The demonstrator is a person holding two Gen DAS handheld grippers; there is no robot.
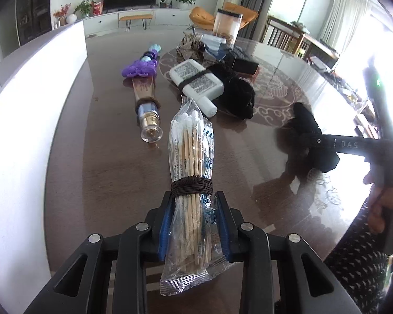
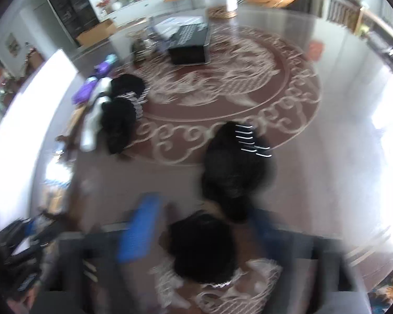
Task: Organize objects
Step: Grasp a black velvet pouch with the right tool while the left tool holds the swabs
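Both tongs are busy. Left gripper (image 1: 194, 225) pinches a bag of cotton swabs (image 1: 190, 172) between its blue pads (image 1: 163, 231), low at 6 o'clock in the left wrist view. A brown band (image 1: 191, 187) is wound round the bag just above the pads, and the white swab tips point up toward 12 o'clock.

On the dark table (image 1: 97, 162), at 11 o'clock from the bag, lies a clear tube with a gold cap (image 1: 146, 107). A purple clip (image 1: 140, 69) sits at its far end. At 12 o'clock is a white bottle (image 1: 196, 81) with a dark band round it, and a black fluffy thing (image 1: 238, 94) touches its right side.

At 3 o'clock the right gripper (image 1: 311, 144) reaches in from the edge and comes down on a black hair clip (image 1: 305, 120).

The right wrist view is very blurry. The black hair clip (image 2: 235, 172) sits between a blue pad (image 2: 140, 230) at 7 o'clock and a dark finger at 5 o'clock. The pads look pressed together on it, but the blur makes the touch hard to see. A black box (image 2: 190, 44) stands far off at 12 o'clock.
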